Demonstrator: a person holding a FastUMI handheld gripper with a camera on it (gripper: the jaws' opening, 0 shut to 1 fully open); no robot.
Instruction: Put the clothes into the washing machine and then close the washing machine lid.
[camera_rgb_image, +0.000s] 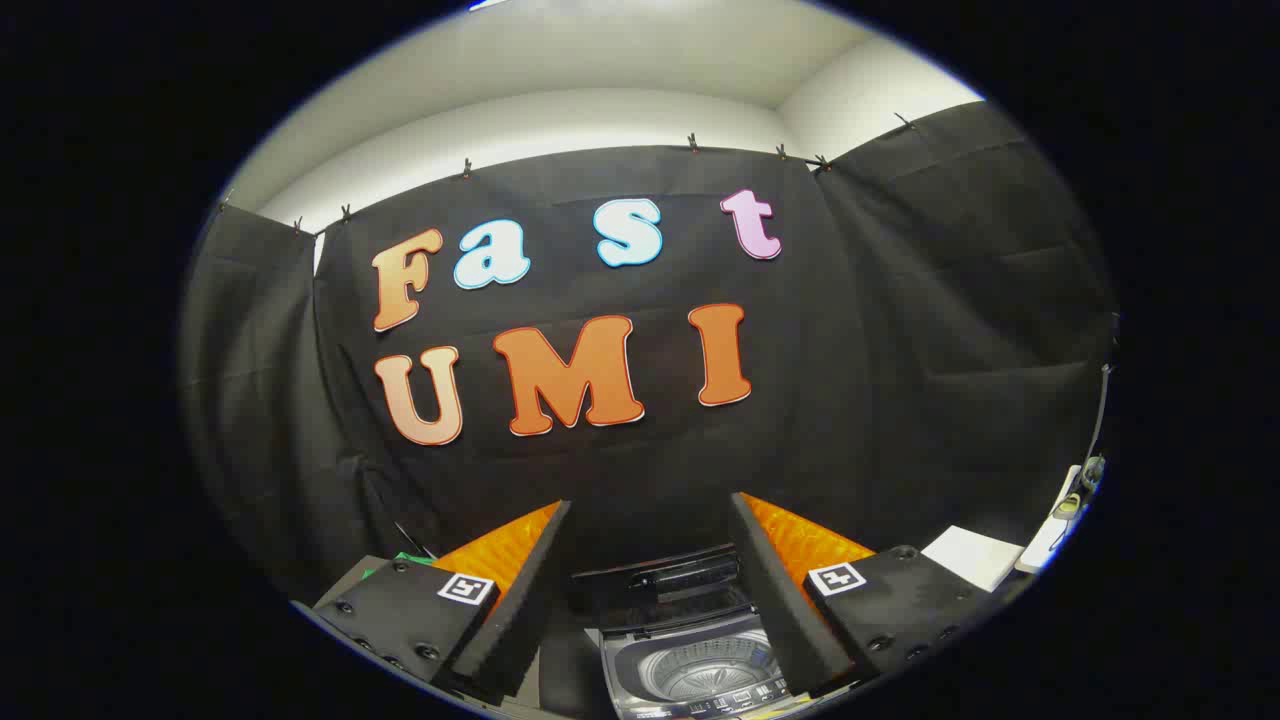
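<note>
Gripper (650, 520) held level — fingers (520, 580) spread wide, seemingly empty.

The gripper (650, 520) hangs wide apart and empty — washing machine (690, 660) below, lid (660, 580) raised.

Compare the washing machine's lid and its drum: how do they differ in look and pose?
The lid is dark and stands raised at the back of the washing machine; the drum is pale grey metal, ribbed, and lies open below. The lid looks flat, the drum round and hollow. Both lie between the fingers of the open gripper, which holds nothing.
</note>
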